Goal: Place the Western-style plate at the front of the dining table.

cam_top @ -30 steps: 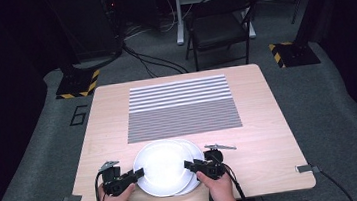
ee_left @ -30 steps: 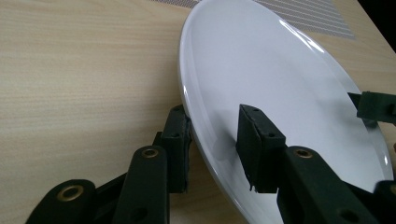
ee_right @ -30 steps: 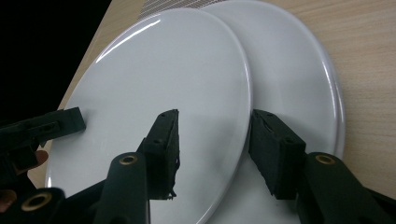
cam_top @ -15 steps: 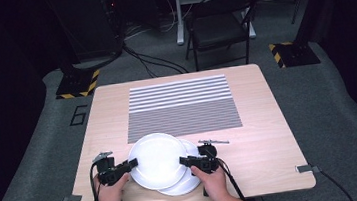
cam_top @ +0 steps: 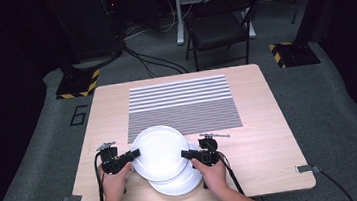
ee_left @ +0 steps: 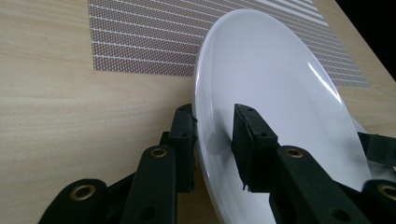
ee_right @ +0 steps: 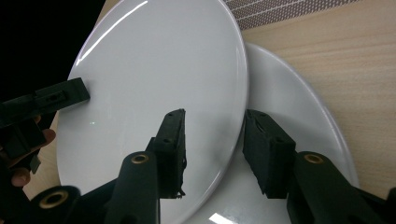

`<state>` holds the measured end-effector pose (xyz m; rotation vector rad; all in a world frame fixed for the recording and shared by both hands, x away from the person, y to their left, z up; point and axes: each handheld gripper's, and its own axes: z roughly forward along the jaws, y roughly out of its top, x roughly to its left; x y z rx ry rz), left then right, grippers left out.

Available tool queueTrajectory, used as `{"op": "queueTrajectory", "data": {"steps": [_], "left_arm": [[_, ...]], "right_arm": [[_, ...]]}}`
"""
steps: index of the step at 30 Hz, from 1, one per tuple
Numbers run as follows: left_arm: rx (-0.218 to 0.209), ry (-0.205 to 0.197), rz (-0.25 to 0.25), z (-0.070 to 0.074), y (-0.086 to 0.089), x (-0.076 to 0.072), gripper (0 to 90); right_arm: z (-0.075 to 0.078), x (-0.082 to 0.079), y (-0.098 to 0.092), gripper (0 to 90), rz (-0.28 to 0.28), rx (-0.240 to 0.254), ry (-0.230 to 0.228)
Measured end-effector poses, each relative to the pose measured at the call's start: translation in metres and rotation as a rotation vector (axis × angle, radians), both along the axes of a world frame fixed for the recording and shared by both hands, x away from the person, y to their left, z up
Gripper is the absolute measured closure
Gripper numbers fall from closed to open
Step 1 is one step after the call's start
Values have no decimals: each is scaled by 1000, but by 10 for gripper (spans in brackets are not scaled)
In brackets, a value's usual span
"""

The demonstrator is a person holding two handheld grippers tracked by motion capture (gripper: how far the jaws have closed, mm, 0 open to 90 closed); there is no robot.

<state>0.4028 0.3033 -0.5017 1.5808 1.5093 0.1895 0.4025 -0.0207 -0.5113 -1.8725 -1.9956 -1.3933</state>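
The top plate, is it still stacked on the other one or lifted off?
Lifted: both grippers clamp the top plate by opposite rims, offset from the lower plate on the table.

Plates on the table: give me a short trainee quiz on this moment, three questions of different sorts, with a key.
1. True or false: the upper plate lies wholly on the striped mat.
2. Multiple choice: what grips the upper plate? A) the left hand-held gripper alone; B) the right hand-held gripper alone; C) both, one on each side of its rim.
3. Fill in: under the upper plate, nearer the person, lies a second white ____.

Key
1. False: it overlaps only the mat's near edge and hangs over the lower plate.
2. C.
3. plate.
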Motion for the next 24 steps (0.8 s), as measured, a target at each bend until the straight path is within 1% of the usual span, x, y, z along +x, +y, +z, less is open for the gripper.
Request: {"op": "queueTrajectory", "data": {"steps": [2,3,6,7,8,11,13,14,15,16,20,24], "left_arm": [[-2,-4,-3,-1,-2,4,697],[-8,-3,-5,-1,-3,6,697],[-18,-3,-8,-4,-3,7,697],[-29,-5,-4,-5,-3,7,697],[-30,-4,-2,-5,-3,7,697],[-8,-12,-3,-4,-4,6,696],[-3,-16,-2,-4,-4,6,696],[-3,-17,3,-5,-5,6,695],[-3,-16,3,-5,-4,6,693],[-4,-17,4,-6,-4,6,694],[-3,-16,8,-6,-5,6,694],[-1,-17,12,-6,-6,6,694]], "right_arm": [[0,2,-2,586,-8,-4,-8],[1,2,-2,586,-12,0,-5],[1,5,-4,586,-18,-8,-24],[1,5,-5,589,-18,-8,-25],[2,5,-5,597,-17,-11,-28],[1,5,-5,603,-14,-14,-30],[0,6,-5,606,-7,-17,-30],[0,6,-6,606,-3,-18,-27],[-2,6,-6,603,15,-2,-13],[-3,5,-6,604,22,6,-5],[-3,1,-5,595,28,3,-4],[-2,-8,-6,573,51,18,12]]}}
